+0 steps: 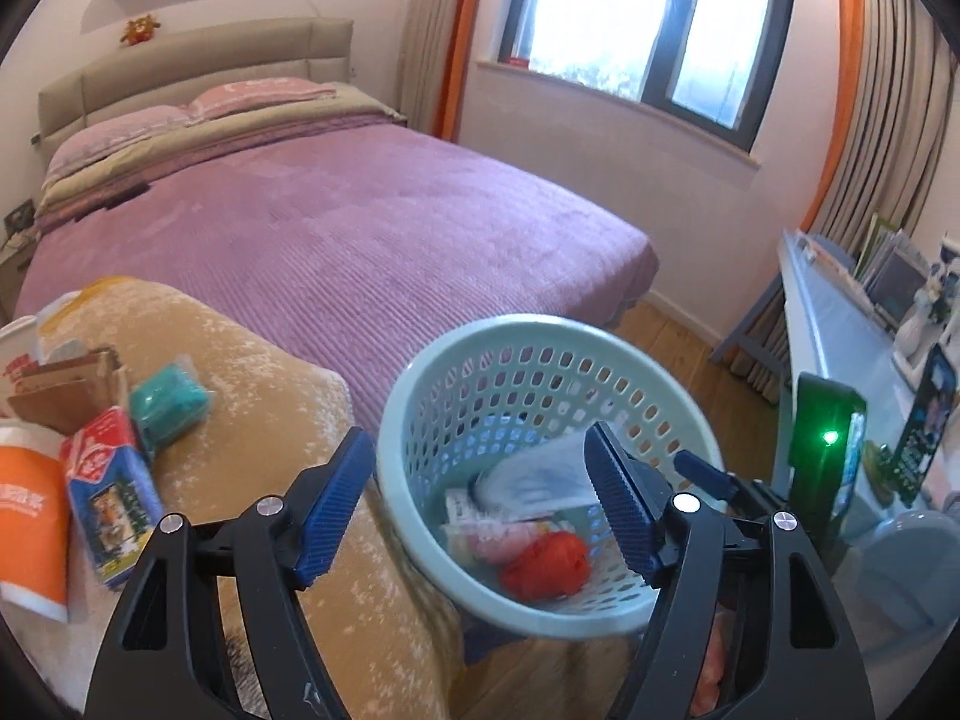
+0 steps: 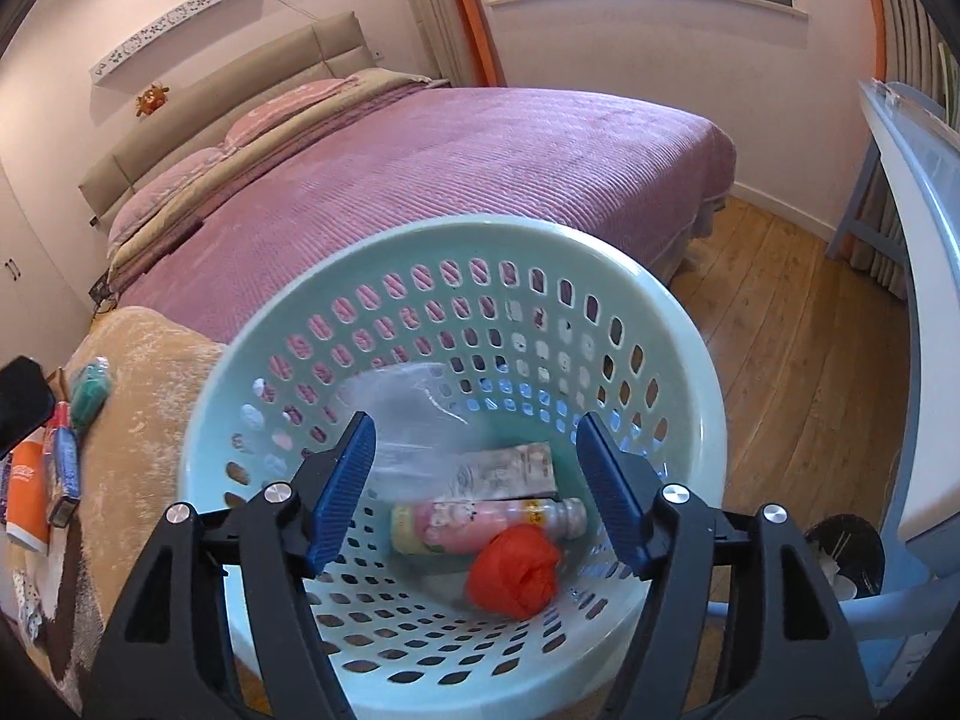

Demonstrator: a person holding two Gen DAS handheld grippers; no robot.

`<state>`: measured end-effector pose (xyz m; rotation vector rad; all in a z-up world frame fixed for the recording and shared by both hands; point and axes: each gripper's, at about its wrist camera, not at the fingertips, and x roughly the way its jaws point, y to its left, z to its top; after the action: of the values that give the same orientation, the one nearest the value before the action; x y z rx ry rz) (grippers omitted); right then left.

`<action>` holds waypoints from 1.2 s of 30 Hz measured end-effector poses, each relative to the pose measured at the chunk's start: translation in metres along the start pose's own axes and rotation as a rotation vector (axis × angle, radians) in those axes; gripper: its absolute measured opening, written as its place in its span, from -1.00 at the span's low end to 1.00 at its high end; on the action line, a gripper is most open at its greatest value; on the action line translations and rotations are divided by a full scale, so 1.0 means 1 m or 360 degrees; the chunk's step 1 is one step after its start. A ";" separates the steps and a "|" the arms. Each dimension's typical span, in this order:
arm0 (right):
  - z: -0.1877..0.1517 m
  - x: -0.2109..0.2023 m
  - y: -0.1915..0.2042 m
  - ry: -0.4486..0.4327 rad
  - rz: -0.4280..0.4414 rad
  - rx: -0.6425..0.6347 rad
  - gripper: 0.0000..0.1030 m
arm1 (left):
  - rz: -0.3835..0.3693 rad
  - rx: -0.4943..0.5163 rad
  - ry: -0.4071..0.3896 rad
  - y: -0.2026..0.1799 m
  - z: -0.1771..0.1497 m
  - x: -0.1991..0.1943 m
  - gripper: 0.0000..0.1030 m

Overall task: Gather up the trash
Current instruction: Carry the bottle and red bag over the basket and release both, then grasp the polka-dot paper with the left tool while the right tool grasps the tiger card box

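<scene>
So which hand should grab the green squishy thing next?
Probably the left. The left gripper is open and empty, nearer the green bundle on the tan blanket. The right gripper, also open, sits over the basket.

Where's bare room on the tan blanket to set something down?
Free: the tan blanket between the teal packet and the basket, up to the purple bed. Crowded: its left edge, with the blue pack, orange bag and cardboard.

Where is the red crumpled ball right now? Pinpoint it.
The red crumpled ball lies on the basket floor, low and right of centre in both wrist views, right beside the small pink bottle.
</scene>
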<state>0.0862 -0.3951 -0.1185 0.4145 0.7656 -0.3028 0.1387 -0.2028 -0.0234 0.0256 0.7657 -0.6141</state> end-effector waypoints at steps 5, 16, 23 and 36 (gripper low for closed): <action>-0.001 -0.019 0.013 -0.0056 0.0053 -0.0034 0.28 | -0.0018 -0.0063 -0.0087 0.014 -0.007 -0.035 0.39; -0.007 -0.082 0.073 -0.0229 0.0219 -0.0196 0.28 | 0.0146 -0.0250 -0.0328 0.087 -0.035 -0.140 0.45; -0.024 -0.114 0.149 -0.0353 0.0395 -0.0436 0.32 | 0.0449 -0.0440 -0.0458 0.160 -0.070 -0.211 0.50; -0.057 -0.061 0.270 -0.0112 0.0600 -0.0773 0.43 | 0.0602 -0.0746 -0.0124 0.244 -0.135 -0.200 0.63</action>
<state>0.1205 -0.1242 -0.0439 0.0812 0.6502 0.2209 0.0702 0.1335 -0.0379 -0.2773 0.7881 -0.0675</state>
